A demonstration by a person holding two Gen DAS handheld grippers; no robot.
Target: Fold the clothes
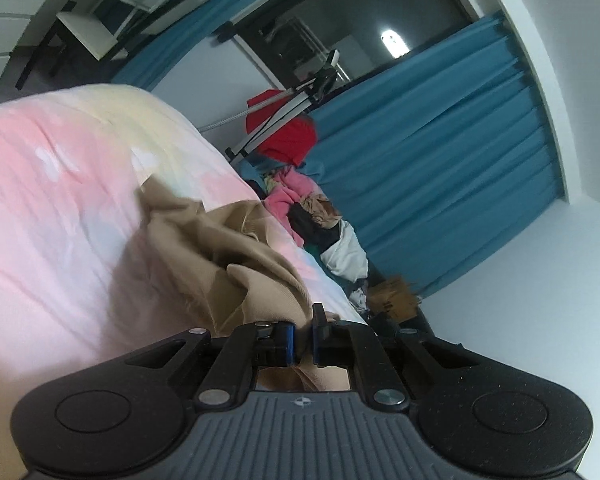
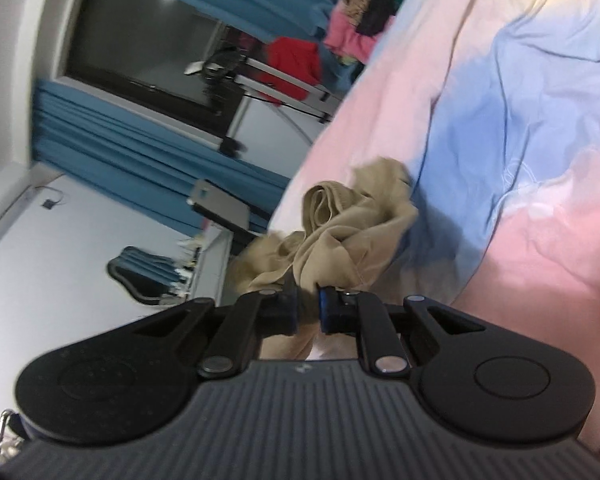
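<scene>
- A tan garment point(image 1: 236, 248) hangs bunched above a pastel tie-dye bedspread point(image 1: 60, 200), pinched at two separate places by a pair of handheld grippers; the far part of the cloth seems to trail on the bedding, though the blur leaves this unsure.
- The left gripper point(image 1: 303, 336) has its jaws pressed nearly together on a fold of the tan fabric, which runs down between the blue pads.
- The right gripper point(image 2: 309, 312) likewise clamps a bunch of the same garment point(image 2: 340, 236), jaws almost closed with cloth showing between them.
- Progress, as judged from the crumpled, unflattened state of the cloth: the fold itself has not begun. The piece appears only to be picked up for spreading; laying it flat and making the folds remain.
- A heap of mixed clothes point(image 1: 316, 216) lies beyond the bed's far edge near the blue curtains point(image 1: 440, 152), so more pieces likely wait. No folded stack shows in either view.
- No brand, label or readable writing is visible; a small round emblem on each gripper body cannot be read.
</scene>
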